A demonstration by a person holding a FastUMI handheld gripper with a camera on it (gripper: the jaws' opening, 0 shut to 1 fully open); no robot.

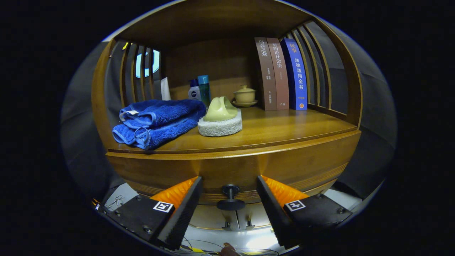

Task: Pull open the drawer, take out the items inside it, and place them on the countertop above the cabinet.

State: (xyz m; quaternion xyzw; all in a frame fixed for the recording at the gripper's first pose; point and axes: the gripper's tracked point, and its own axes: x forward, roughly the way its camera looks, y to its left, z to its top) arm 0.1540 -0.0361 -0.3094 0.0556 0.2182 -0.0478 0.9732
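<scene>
The claw (229, 209) is standing nearest the lens, its two fingers spread wide and pinching nothing, with the drawer knob (230, 196) sitting between them, apart from both. The knob is projecting on a thin stem from the drawer (227, 174) front, which is lying flush with the cabinet, so the drawer is reading as closed and its contents are staying hidden. On the tabletop (284, 128) above, a folded towel (156, 121) is resting beside a round sponge (220, 122) with a moulded grip, the two just touching; beyond them bottles (201, 90), a lidded cup (244, 96) and three upright books (280, 74) are lining the back. Whether the towel and sponge came out of the drawer cannot be told: the scene is fitting both a drawer waiting to be pulled and one emptied and pushed home again. As a judgement, the knob is looking small, hard and smooth, likely slippery, so the hold belongs on its stem behind the cap; the wooden drawer is probably stiff and moderately heavy, and should slide straight outward.
</scene>
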